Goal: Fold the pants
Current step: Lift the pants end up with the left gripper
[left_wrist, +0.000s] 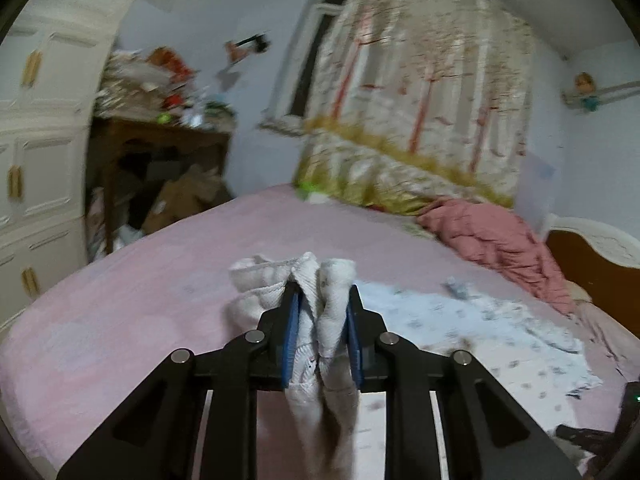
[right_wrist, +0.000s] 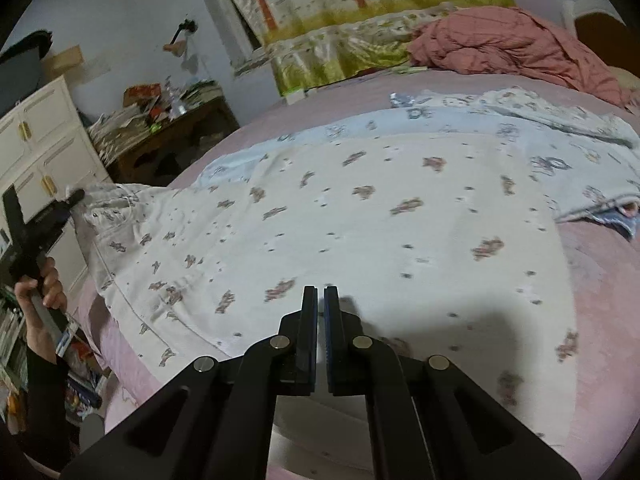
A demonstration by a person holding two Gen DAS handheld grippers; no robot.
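The pants [right_wrist: 360, 216], white with a small flower print, lie spread flat over the pink bed [right_wrist: 600, 288], on top of a pale blue printed garment [right_wrist: 560, 136] that shows along their far edge. One end of the pants is bunched up and lifted off the mattress at the left of the right wrist view, because the left gripper [left_wrist: 322, 320] is clamped on that gathered fabric, a thick wad of cloth squeezed between its blue pads. This looks like the start of a fold, the pinched end raised so that it can be carried over the flat part. The person's hand [right_wrist: 42, 284] grasps the handle of that tool beside the bed's edge. The right gripper [right_wrist: 321, 320] hovers low over the near part of the pants with its fingers together and nothing between them; whether it touches the cloth cannot be told. It is probably placed there to hold the fabric down while the other end travels. Further off lie a crumpled pink quilt [right_wrist: 512, 40], a tree-patterned curtain [left_wrist: 432, 92] and a cluttered wooden desk [right_wrist: 176, 132]
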